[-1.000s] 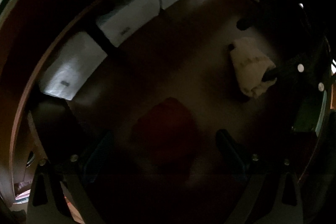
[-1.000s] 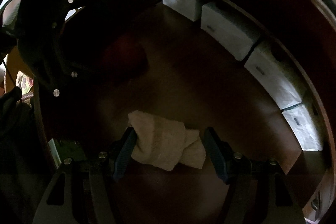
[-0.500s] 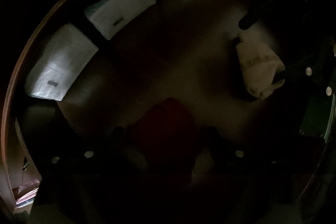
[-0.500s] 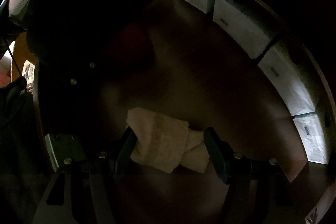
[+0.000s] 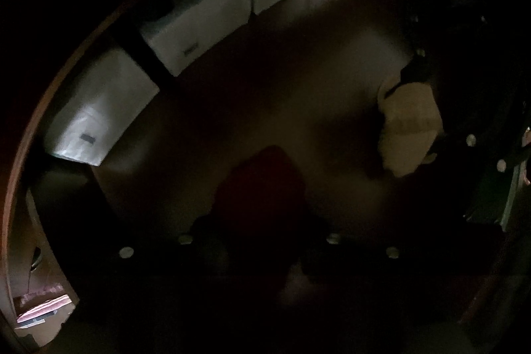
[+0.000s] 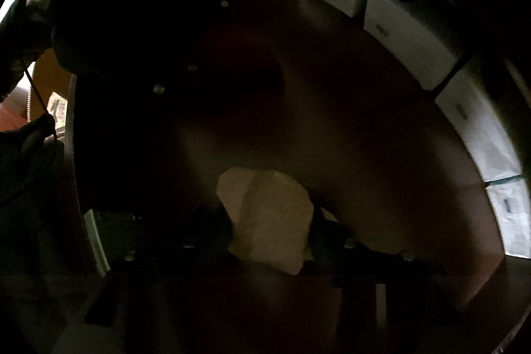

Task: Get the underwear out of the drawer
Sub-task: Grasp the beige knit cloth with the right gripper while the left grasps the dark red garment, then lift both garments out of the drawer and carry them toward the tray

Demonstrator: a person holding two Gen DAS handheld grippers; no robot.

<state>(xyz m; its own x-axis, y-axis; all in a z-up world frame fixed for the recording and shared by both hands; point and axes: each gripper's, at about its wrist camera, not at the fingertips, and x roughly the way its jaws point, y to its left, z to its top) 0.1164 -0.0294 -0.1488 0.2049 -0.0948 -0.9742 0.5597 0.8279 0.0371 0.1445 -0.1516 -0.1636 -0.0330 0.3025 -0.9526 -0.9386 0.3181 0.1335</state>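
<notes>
Both grippers are deep inside a dark wooden drawer [image 5: 298, 82]. A folded cream underwear [image 6: 268, 218] sits between my right gripper's [image 6: 270, 228] fingers, which press against its two sides. It also shows in the left wrist view [image 5: 410, 125], with the right gripper around it at the right edge. A dark red underwear [image 5: 262, 184] lies on the drawer floor between my left gripper's [image 5: 259, 231] fingers, which stand close on either side of it. The left fingers are nearly lost in shadow.
Several white fabric storage boxes [image 5: 199, 22] line the drawer's back wall; they also show in the right wrist view [image 6: 411, 35]. The brown drawer floor [image 6: 365, 155] lies bare between the boxes and the grippers.
Both grippers have pushed lower and deeper into the drawer and the views have darkened. The right fingers have closed in on the cream underwear, bunching it narrower. The left fingers have closed around the red one.
</notes>
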